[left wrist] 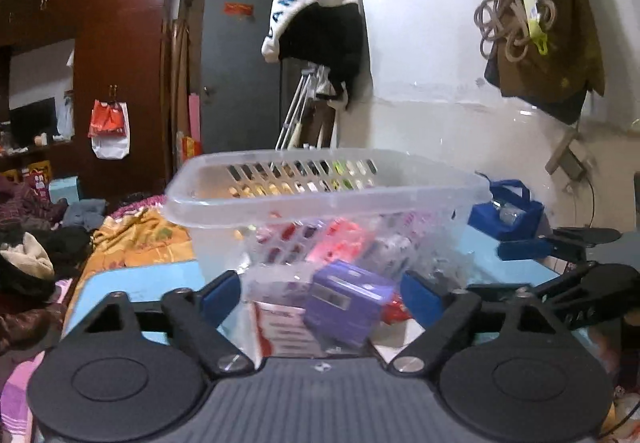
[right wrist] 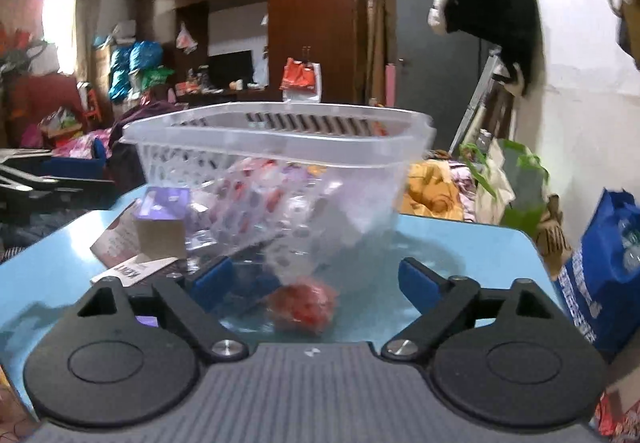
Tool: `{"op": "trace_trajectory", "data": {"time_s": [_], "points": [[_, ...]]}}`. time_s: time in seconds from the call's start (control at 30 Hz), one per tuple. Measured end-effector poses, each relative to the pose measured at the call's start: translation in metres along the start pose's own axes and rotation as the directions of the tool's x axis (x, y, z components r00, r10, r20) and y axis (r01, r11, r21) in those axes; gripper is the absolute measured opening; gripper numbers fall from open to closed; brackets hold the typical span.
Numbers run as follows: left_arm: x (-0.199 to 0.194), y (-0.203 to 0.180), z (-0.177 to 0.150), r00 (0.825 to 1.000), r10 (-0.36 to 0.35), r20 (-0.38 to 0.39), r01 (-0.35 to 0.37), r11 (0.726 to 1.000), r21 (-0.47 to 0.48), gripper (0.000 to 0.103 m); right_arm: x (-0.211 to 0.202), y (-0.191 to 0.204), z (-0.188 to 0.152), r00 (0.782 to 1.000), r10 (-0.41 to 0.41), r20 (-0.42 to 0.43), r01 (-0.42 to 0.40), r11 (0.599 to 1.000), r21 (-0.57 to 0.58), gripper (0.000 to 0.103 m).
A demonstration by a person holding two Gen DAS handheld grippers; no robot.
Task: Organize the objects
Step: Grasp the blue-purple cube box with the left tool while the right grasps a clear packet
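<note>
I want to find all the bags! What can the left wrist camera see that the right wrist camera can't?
Only the left wrist view shows the rope coils and brown bag hanging on the wall. Only the right wrist view shows the green bag and the window. Both show the clear basket, purple box, blue bag, blue table and open grippers: left, right.

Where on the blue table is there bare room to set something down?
The blue table is bare to the right of the clear basket, up to the blue bag, and along its near-left edge. It is crowded in front of the basket: purple box, booklets, red wrapped item.
</note>
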State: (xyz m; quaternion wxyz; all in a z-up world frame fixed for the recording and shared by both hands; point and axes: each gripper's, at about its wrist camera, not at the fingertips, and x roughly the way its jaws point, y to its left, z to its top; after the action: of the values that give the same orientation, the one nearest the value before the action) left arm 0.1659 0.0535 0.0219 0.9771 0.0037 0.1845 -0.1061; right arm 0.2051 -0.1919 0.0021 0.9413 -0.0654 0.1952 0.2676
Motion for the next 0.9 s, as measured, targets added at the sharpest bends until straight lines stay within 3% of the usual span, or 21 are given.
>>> {"op": "trace_trajectory", "data": {"time_s": [0.1, 0.4, 0.5, 0.53, 0.63, 0.7, 0.9], "points": [[0.009, -0.007, -0.003, 1.000, -0.006, -0.017, 0.006, 1.000, 0.005, 0.077, 0.003, 0.012, -0.001, 1.000, 0.008, -0.007, -0.008, 1.000, -0.025, 0.082], [0.031, -0.013, -0.012, 0.998, -0.021, -0.062, 0.022, 1.000, 0.002, 0.077, 0.026, 0.026, -0.005, 0.996, 0.036, -0.076, -0.040, 0.998, -0.051, 0.081], [0.034, -0.015, -0.012, 0.998, -0.011, -0.060, 0.011, 1.000, 0.009, 0.077, 0.023, 0.023, -0.006, 0.996, 0.045, -0.083, -0.048, 0.998, -0.041, 0.052], [0.035, -0.016, -0.012, 0.998, -0.007, -0.058, 0.007, 1.000, 0.011, 0.077, 0.020, 0.023, -0.007, 0.996, 0.044, -0.079, -0.047, 0.998, -0.046, 0.049], [0.040, -0.019, -0.013, 0.998, 0.011, -0.064, -0.010, 1.000, 0.013, 0.073, 0.014, 0.025, -0.009, 0.998, 0.027, -0.063, -0.031, 0.998, -0.063, 0.047], [0.042, -0.022, -0.016, 0.997, 0.024, -0.068, -0.022, 0.999, 0.031, 0.062, 0.010, 0.026, -0.010, 0.999, 0.012, -0.047, -0.015, 0.997, -0.075, 0.046], [0.028, -0.029, -0.023, 0.999, 0.036, 0.018, -0.037, 0.997, 0.071, 0.061, 0.001, 0.028, -0.010, 1.000, 0.006, 0.016, -0.005, 0.997, -0.077, 0.046]]}}
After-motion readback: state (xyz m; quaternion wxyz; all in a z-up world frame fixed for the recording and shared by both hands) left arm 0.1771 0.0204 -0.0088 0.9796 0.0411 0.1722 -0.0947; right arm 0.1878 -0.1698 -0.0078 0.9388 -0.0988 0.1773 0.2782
